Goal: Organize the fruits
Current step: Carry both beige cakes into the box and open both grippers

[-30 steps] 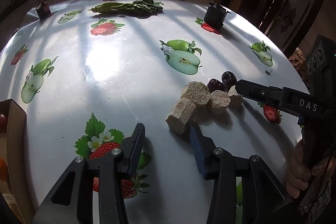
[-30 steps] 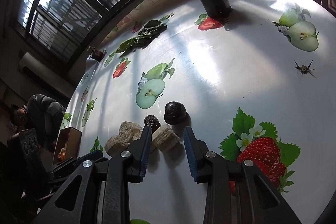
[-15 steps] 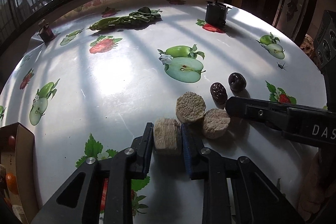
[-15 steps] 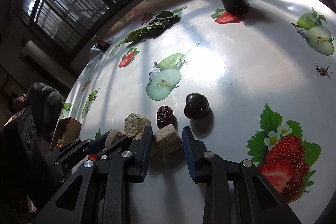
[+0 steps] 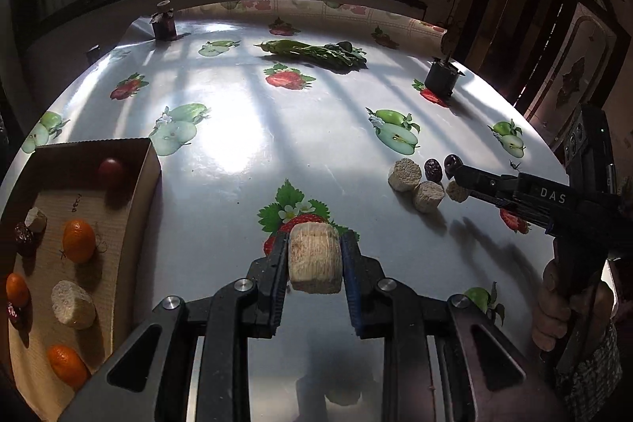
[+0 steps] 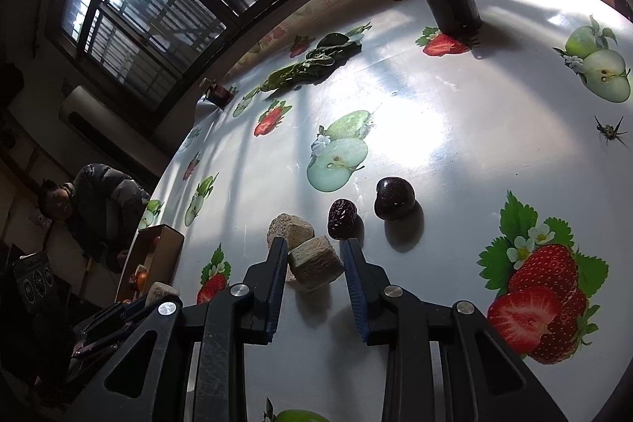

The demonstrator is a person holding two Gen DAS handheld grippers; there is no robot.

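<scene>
My left gripper (image 5: 314, 260) is shut on a beige fibrous chunk (image 5: 314, 263) and holds it above the table. A cardboard box (image 5: 130, 208) at the left holds small oranges (image 5: 79, 240), a red fruit (image 5: 112, 169), dates and beige chunks. My right gripper (image 6: 314, 265) is open, its jaws either side of another beige chunk (image 6: 316, 263) on the table. Beside it lie a second chunk (image 6: 290, 228), a wrinkled date (image 6: 342, 218) and a dark plum (image 6: 394, 198). The right gripper also shows in the left wrist view (image 5: 461, 171), at that pile.
A white fruit-print cloth covers the table (image 5: 277, 129). Leafy greens (image 5: 316, 50), a dark can (image 5: 441, 78) and a small jar (image 5: 164, 24) stand at the back. A toy spider (image 6: 609, 131) lies at the right. A person (image 6: 91, 200) sits beyond the table's left edge.
My left gripper closed on a beige chunk, lifted it and carried it left toward the cardboard box. My right gripper stayed open around its chunk, edging slightly closer.
</scene>
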